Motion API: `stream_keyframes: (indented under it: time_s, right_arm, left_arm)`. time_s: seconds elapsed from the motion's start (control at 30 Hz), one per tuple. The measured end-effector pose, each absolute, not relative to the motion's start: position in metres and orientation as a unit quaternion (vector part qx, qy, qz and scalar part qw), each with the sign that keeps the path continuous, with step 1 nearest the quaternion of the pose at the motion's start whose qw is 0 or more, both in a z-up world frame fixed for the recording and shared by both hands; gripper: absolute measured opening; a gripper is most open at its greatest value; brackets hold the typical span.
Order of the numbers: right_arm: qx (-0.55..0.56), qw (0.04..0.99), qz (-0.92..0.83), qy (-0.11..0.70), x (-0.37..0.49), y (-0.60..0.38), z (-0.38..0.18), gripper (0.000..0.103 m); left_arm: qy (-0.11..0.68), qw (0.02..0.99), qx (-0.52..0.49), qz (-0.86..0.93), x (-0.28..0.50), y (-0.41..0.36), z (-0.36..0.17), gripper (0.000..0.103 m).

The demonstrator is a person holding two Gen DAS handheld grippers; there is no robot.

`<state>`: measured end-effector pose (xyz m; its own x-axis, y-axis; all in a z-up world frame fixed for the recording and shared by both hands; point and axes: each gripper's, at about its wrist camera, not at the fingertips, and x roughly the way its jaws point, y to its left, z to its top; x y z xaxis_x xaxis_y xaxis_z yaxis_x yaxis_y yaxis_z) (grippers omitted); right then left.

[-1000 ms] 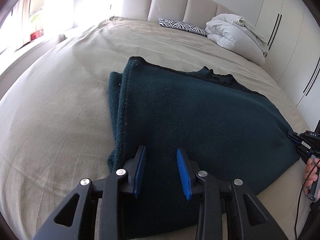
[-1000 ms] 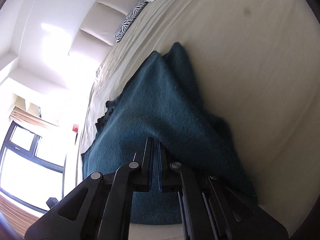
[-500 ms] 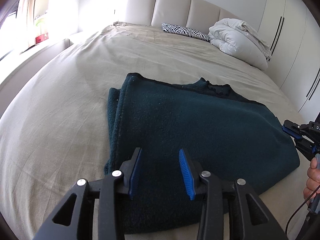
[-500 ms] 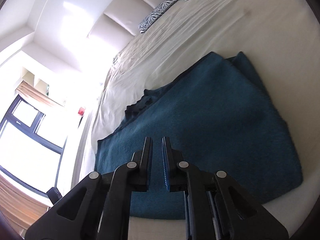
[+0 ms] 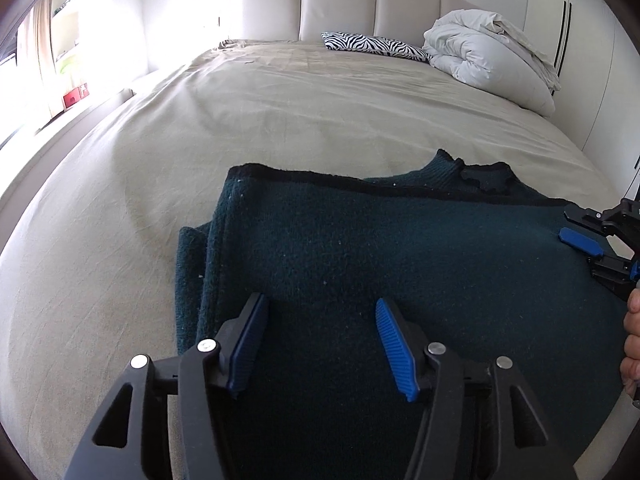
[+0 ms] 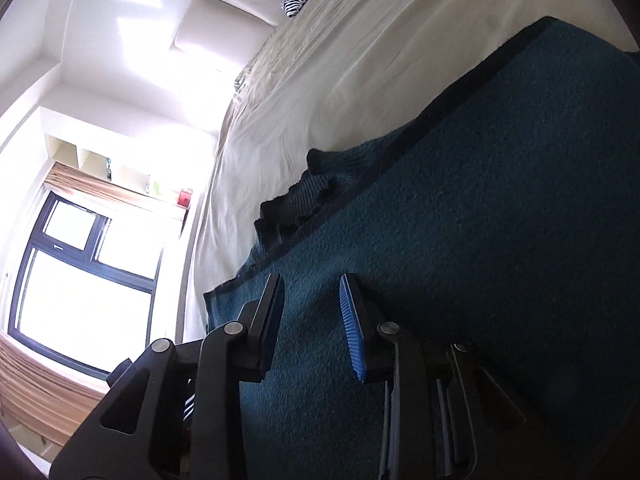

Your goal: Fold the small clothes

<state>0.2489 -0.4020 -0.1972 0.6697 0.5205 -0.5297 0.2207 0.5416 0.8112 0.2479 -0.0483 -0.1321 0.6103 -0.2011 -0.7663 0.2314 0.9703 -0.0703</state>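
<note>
A wide bed [image 5: 248, 128] in a beige sheet fills most of both views, and everything else sits in relation to it. At its head stands a padded cream headboard [image 5: 336, 0]. On the bed's far right corner, against that headboard, lies a bunched white duvet [image 5: 488, 64], with a zebra-print pillow [image 5: 372, 44] just beside it. To the bed's left, a window [image 6: 80, 272] with tan curtains lets in strong light.

On the near part of the bed lies the dark teal sweater [image 5: 380, 264], folded flat, its long axis running across the bed from left to right. A black-trimmed edge faces the headboard, and the ribbed collar [image 5: 476, 176] pokes out from under it toward the right. A second layer shows along the sweater's left side.

The left gripper [image 5: 320, 340] hovers over the sweater's near edge, its blue pads well apart and holding nothing. The right gripper [image 6: 312, 320] is over the sweater's right end, jaws spread and nothing between them.
</note>
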Motion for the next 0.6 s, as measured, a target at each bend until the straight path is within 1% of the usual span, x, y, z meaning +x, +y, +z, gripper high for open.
stream_keyframes:
  time_s: [0.1, 0.13, 0.2, 0.33, 0.47, 0.6]
  right_arm:
    - [0.464, 0.801, 0.043, 0.377, 0.243, -0.44, -0.202, 0.026]
    - [0.479, 0.796, 0.035, 0.369, 0.239, -0.455, -0.207, 0.023]
    - [0.501, 0.792, 0.007, 0.348, 0.225, -0.484, -0.211, 0.021]
    - [0.494, 0.804, -0.058, 0.327, 0.195, -0.507, -0.193, 0.025]
    - [0.483, 0.807, 0.012, 0.339, 0.178, -0.467, -0.175, 0.027]
    - [0.451, 0.787, 0.14, 0.396, 0.178, -0.367, -0.175, 0.027]
  left_arm:
    - [0.424, 0.897, 0.008, -0.126, 0.248, -0.045, -0.133, 0.06]
    - [0.422, 0.898, 0.01, -0.125, 0.246, -0.046, -0.133, 0.06]
    - [0.419, 0.899, 0.009, -0.125, 0.244, -0.044, -0.134, 0.06]
    - [0.417, 0.9, 0.009, -0.125, 0.242, -0.044, -0.135, 0.06]
    - [0.415, 0.901, 0.008, -0.125, 0.24, -0.043, -0.135, 0.06]
    - [0.414, 0.901, 0.002, -0.128, 0.24, -0.041, -0.135, 0.06]
